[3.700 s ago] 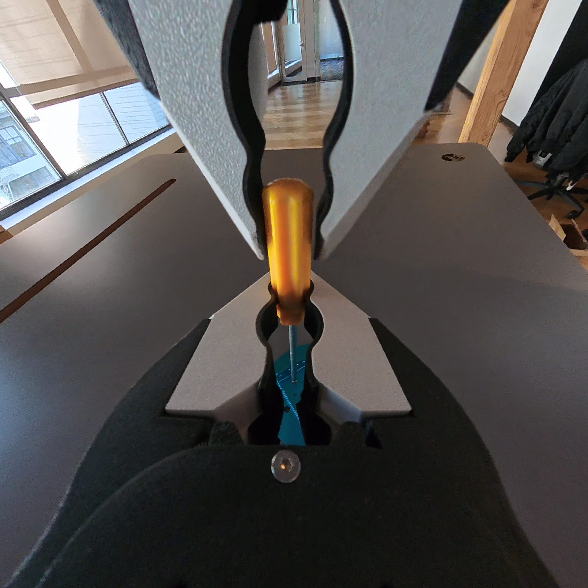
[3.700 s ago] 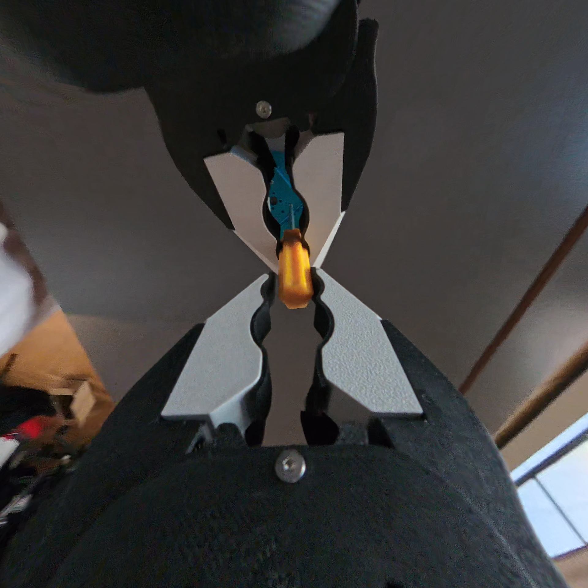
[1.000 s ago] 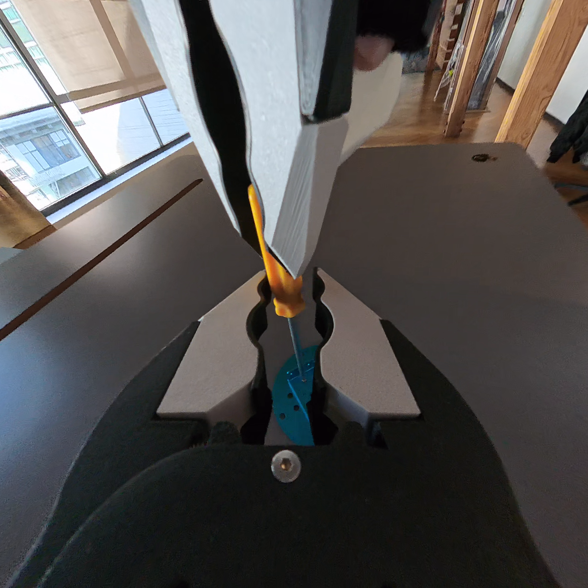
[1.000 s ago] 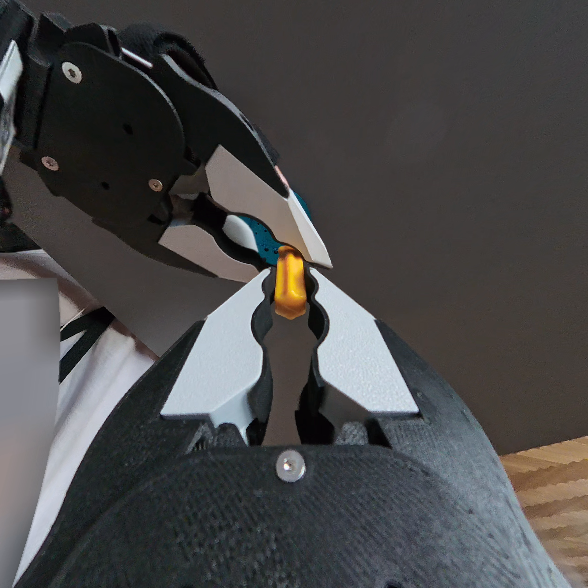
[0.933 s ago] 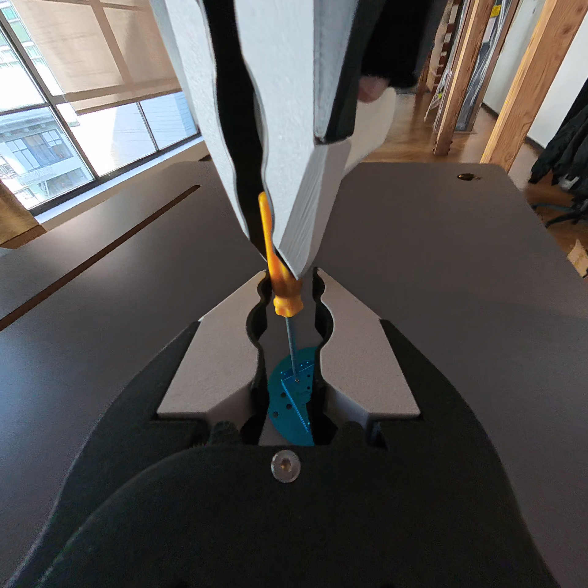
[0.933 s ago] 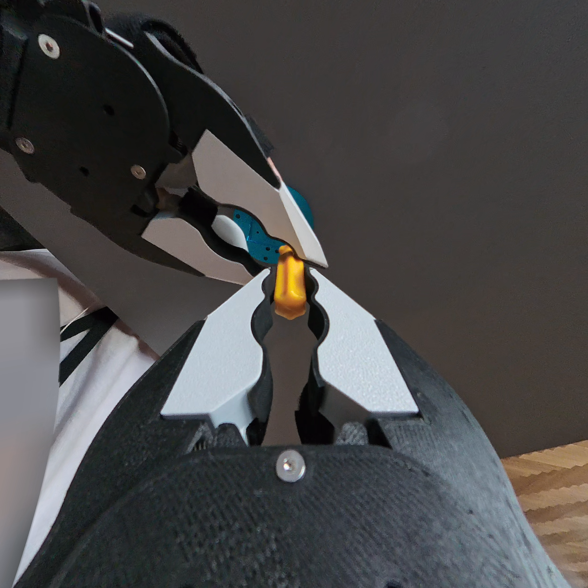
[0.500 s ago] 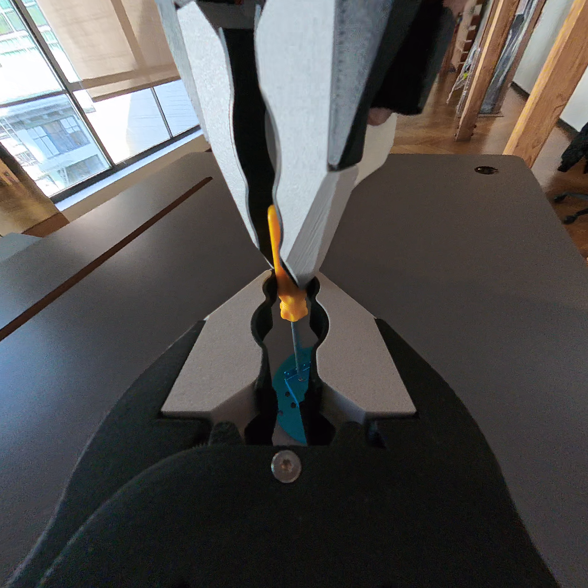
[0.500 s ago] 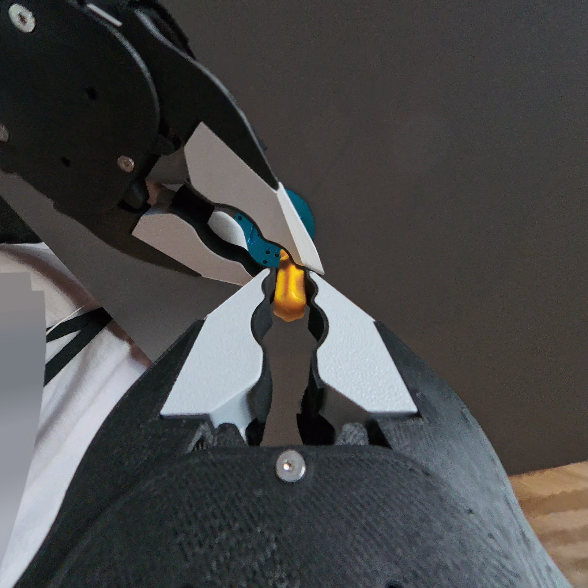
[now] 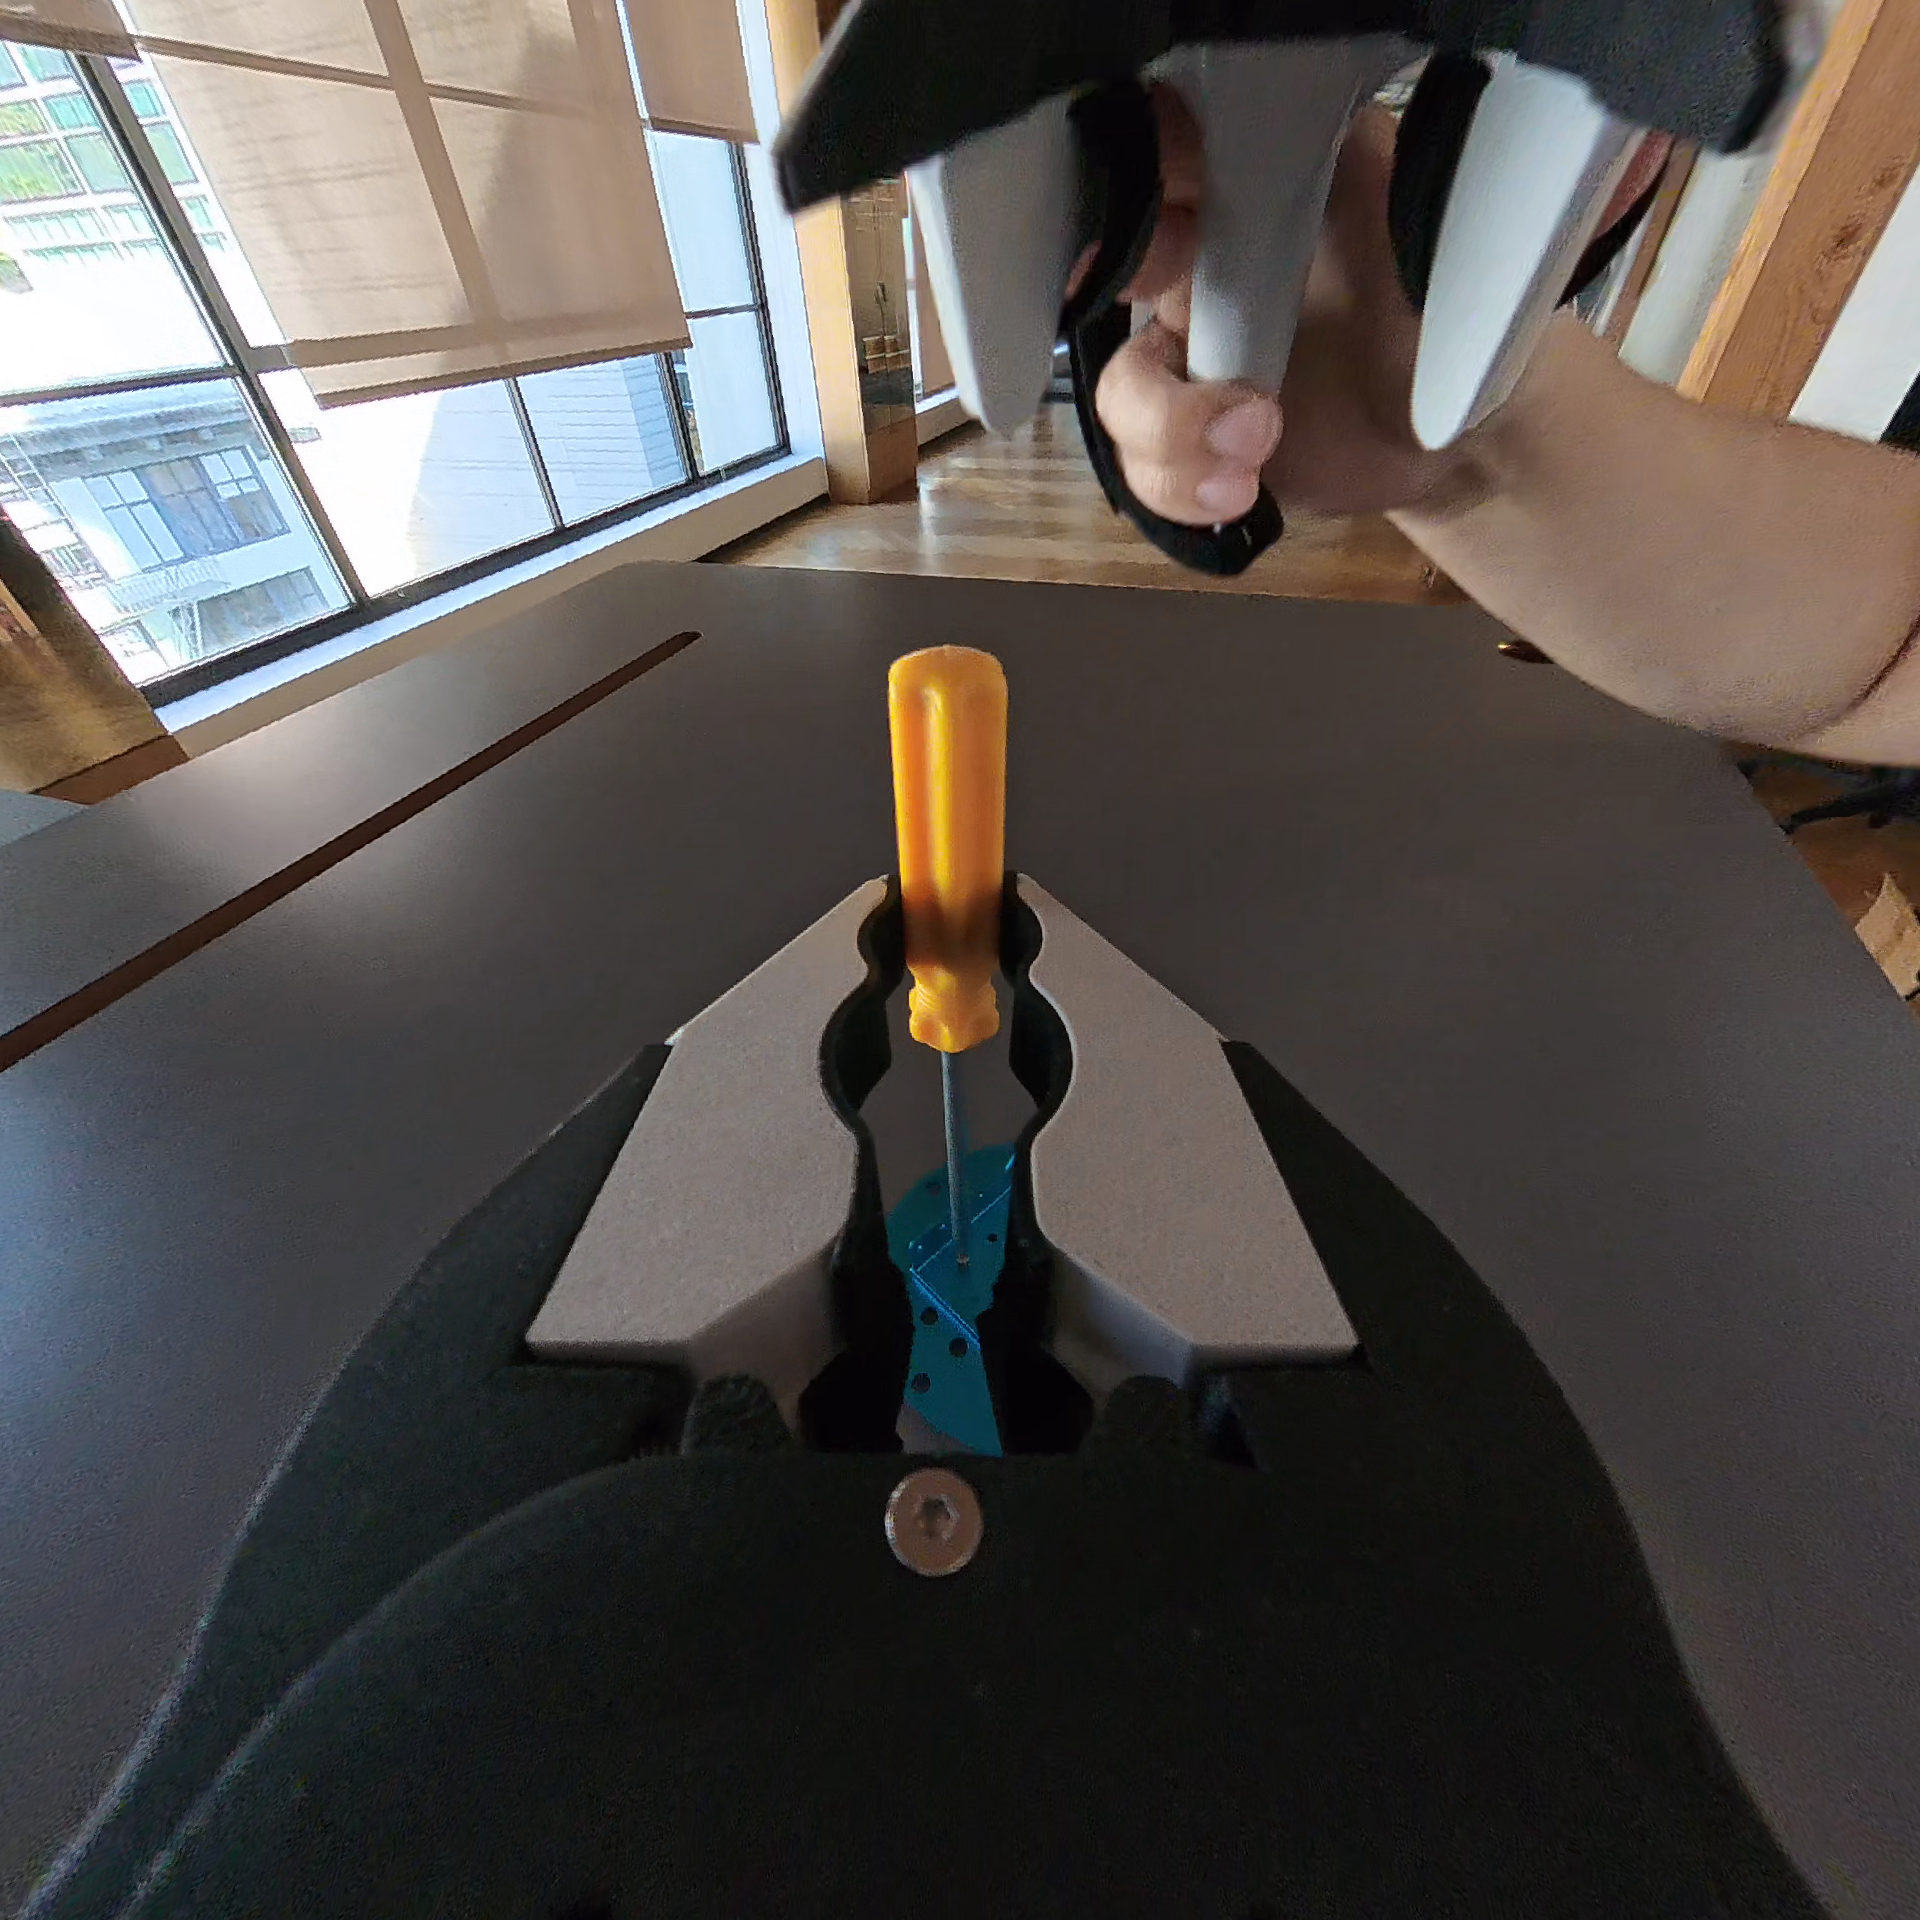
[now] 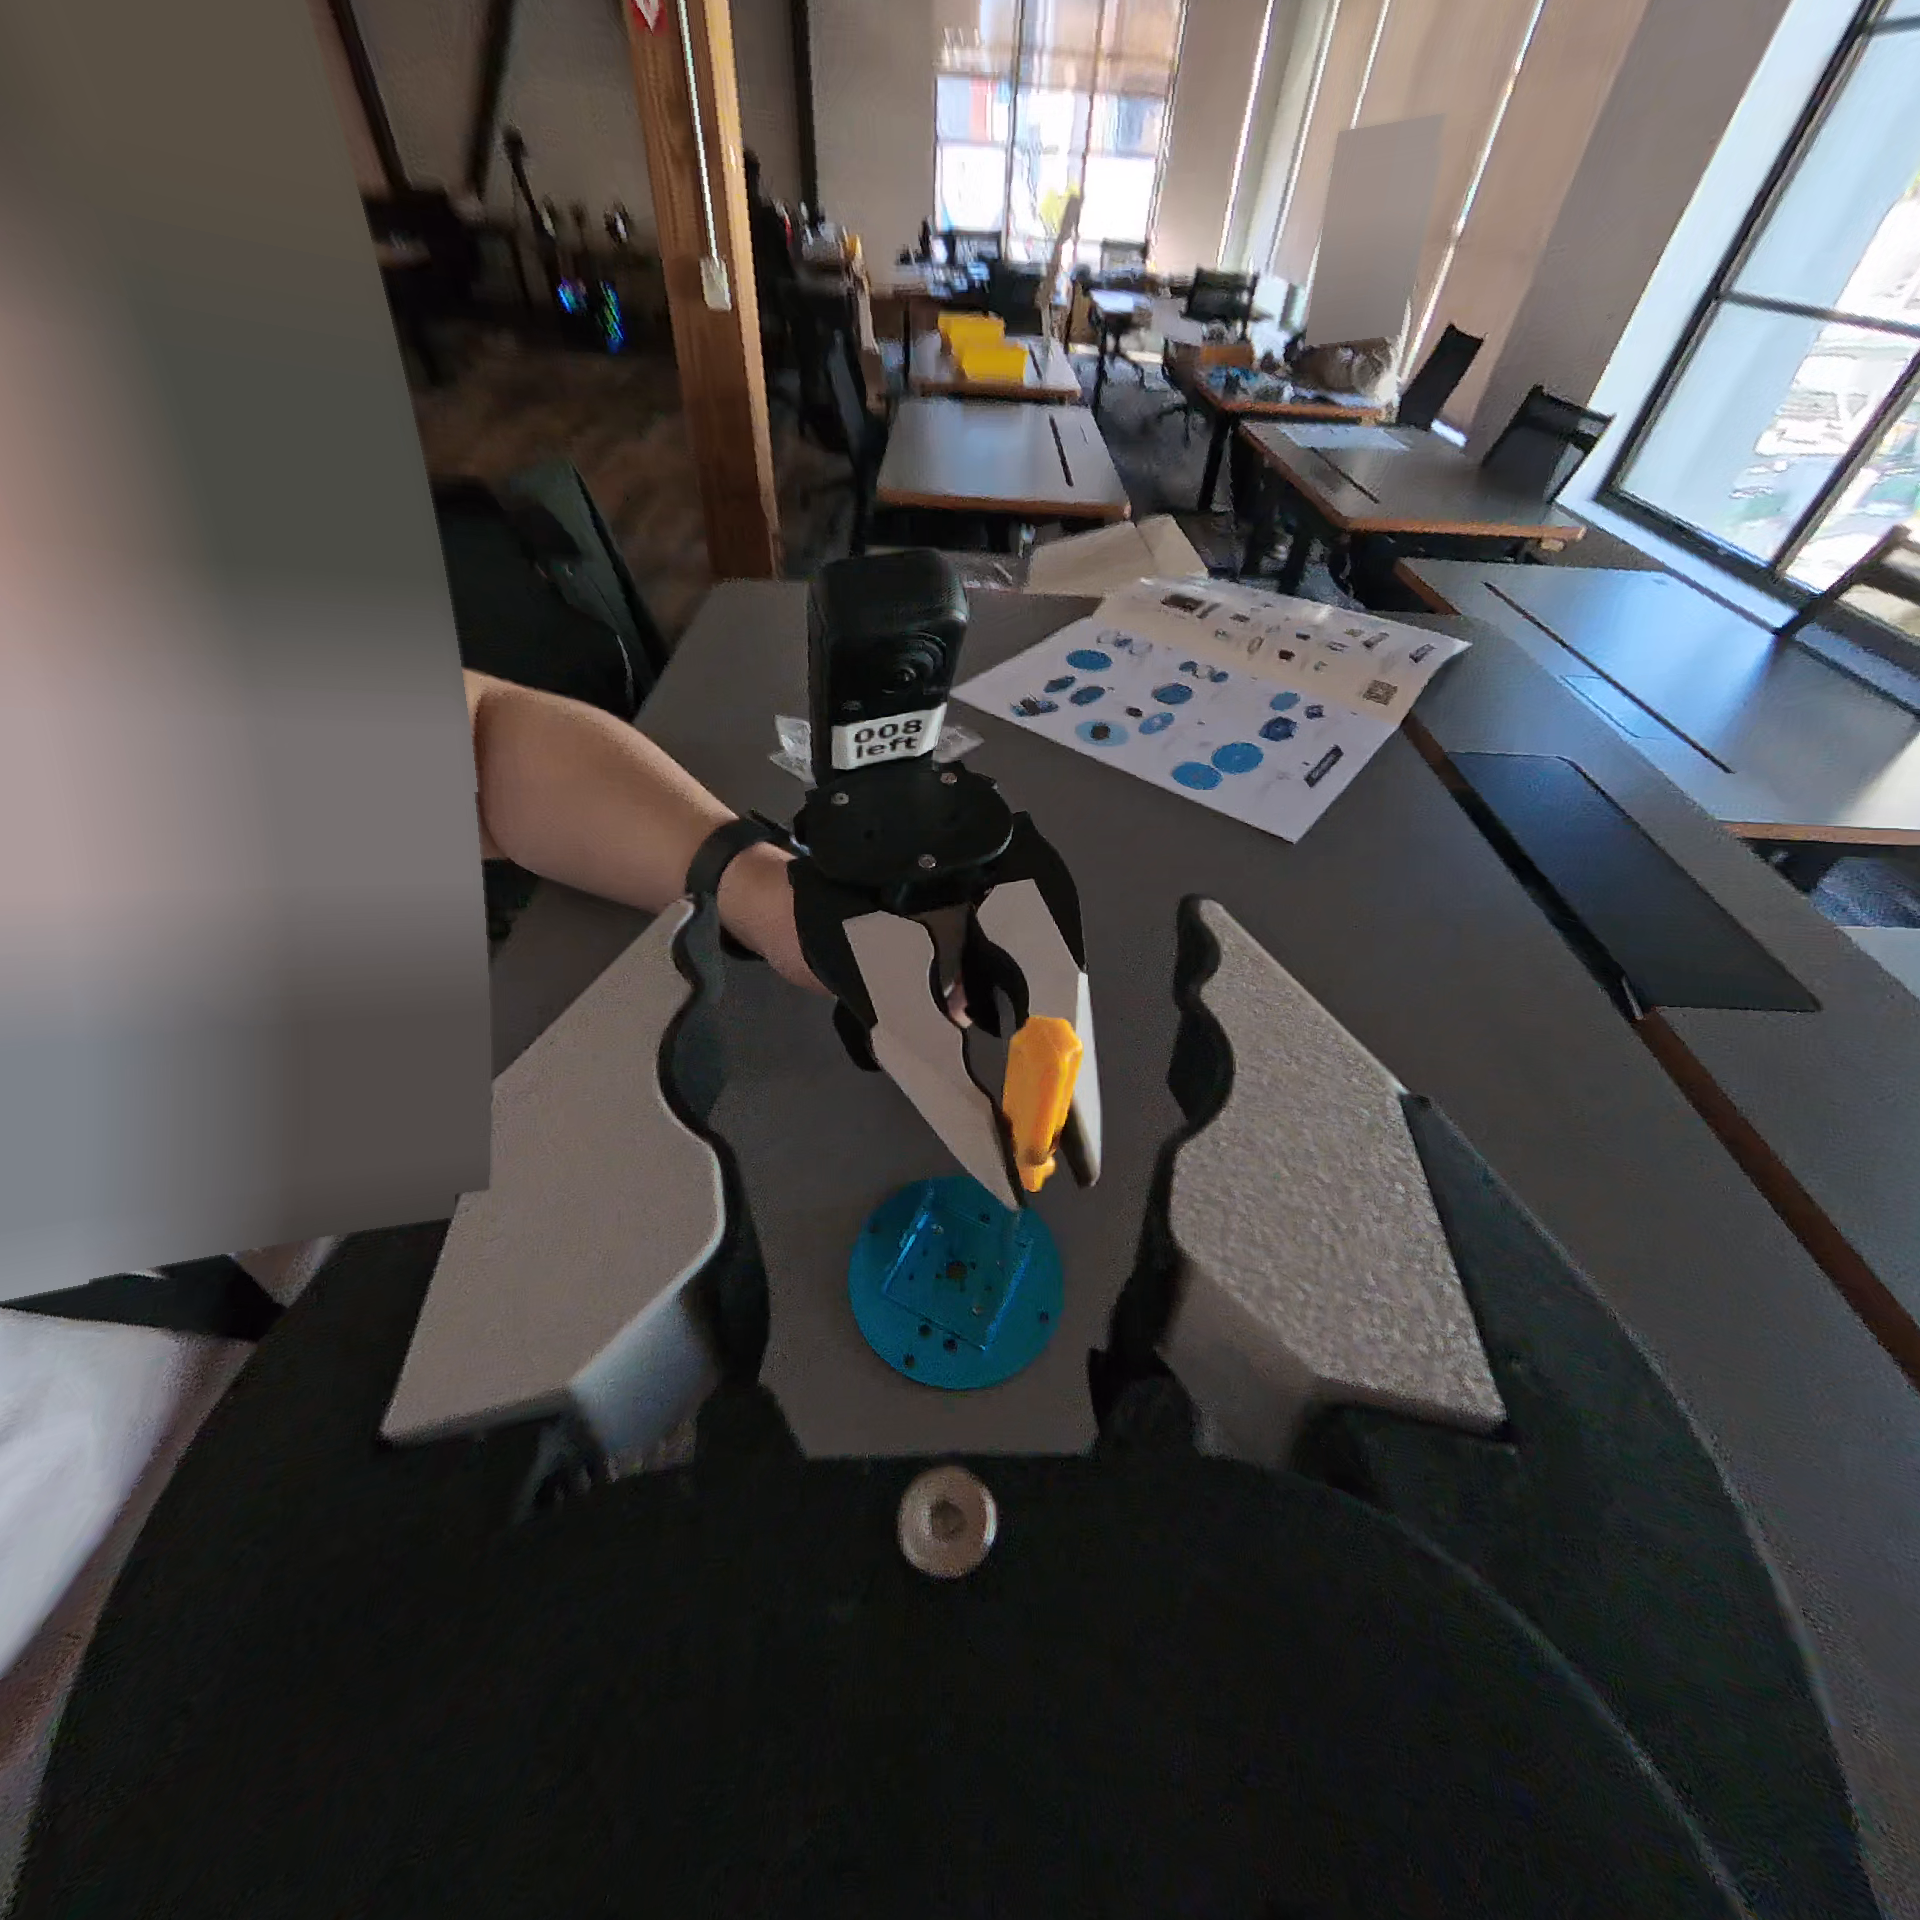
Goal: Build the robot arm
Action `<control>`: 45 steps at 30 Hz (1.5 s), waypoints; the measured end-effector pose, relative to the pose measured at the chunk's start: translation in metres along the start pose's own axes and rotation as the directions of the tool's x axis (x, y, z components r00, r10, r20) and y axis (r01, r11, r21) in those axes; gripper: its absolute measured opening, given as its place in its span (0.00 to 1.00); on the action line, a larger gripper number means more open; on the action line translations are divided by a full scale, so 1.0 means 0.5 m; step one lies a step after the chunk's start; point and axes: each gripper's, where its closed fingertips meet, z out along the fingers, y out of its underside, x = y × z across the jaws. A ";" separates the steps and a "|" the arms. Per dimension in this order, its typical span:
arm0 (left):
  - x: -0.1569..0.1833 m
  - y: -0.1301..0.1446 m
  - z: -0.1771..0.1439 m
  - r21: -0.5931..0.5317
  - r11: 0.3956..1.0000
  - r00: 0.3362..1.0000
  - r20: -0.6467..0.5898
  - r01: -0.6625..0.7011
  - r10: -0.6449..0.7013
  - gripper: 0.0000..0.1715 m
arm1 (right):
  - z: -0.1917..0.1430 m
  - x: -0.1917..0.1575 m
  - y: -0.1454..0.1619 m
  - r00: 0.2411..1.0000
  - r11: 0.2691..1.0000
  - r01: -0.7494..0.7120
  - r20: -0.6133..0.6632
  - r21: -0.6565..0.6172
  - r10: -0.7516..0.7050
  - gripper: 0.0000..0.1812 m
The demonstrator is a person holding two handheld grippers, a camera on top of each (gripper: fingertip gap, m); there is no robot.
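Left wrist view: left gripper (image 9: 951, 914) jaws pinch the orange screwdriver (image 9: 947, 831); right gripper (image 10: 945, 1049) jaws spread wide, empty.

My left claw (image 9: 948, 914) has two pale grey, grainy-textured fingers (image 9: 727, 1174) with wavy black rubber lining along their inner edges, set in a matte black, rough-surfaced body. A single silver hex-socket screw (image 9: 933, 1537) sits in the middle of that body. My right claw (image 10: 945, 1049) is built the same way, with its own silver screw (image 10: 947, 1527). On my left claw sits a black camera (image 10: 883, 665) bearing a white label, above a round black plate dotted with small screws. I wear a black strap (image 10: 717, 862) round my left wrist.
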 end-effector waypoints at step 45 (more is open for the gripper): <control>-0.002 0.011 -0.007 -0.002 0.999 0.993 -0.113 -0.040 0.040 0.10 | 0.078 0.031 0.109 0.985 0.988 -0.157 0.080 0.009 0.156 0.10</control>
